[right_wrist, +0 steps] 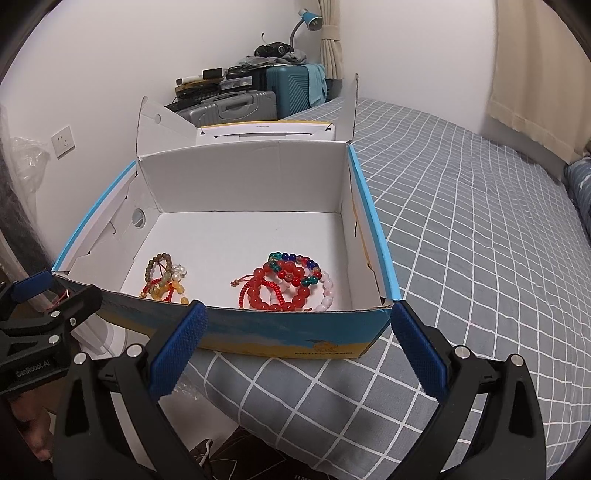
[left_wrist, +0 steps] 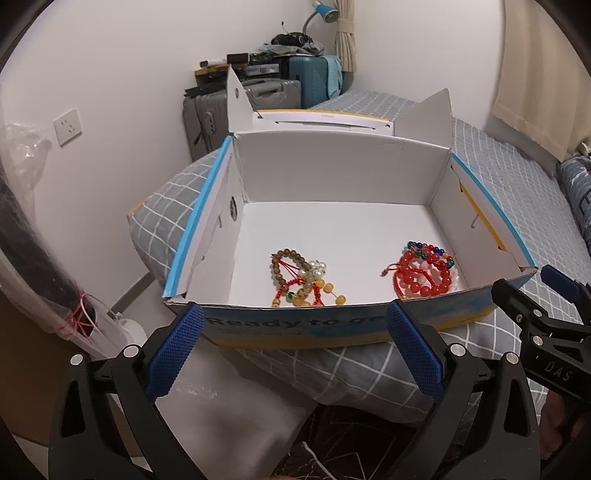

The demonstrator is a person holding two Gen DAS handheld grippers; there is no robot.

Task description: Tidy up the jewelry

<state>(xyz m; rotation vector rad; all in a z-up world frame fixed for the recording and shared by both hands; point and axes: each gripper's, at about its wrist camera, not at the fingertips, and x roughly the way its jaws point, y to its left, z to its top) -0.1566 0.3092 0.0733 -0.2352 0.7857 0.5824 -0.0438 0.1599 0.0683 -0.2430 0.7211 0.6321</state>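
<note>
Open box (right_wrist: 243,177) on checked bed (right_wrist: 480,229), suitcases (right_wrist: 258,99) behind.

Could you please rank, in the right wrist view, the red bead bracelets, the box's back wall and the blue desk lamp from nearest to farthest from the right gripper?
From the right gripper, fingers open:
1. Red bead bracelets: inside the box, near its front wall, right side.
2. Box's back wall: far end of the box interior.
3. Blue desk lamp: in the room's far corner, above the suitcases.
</note>
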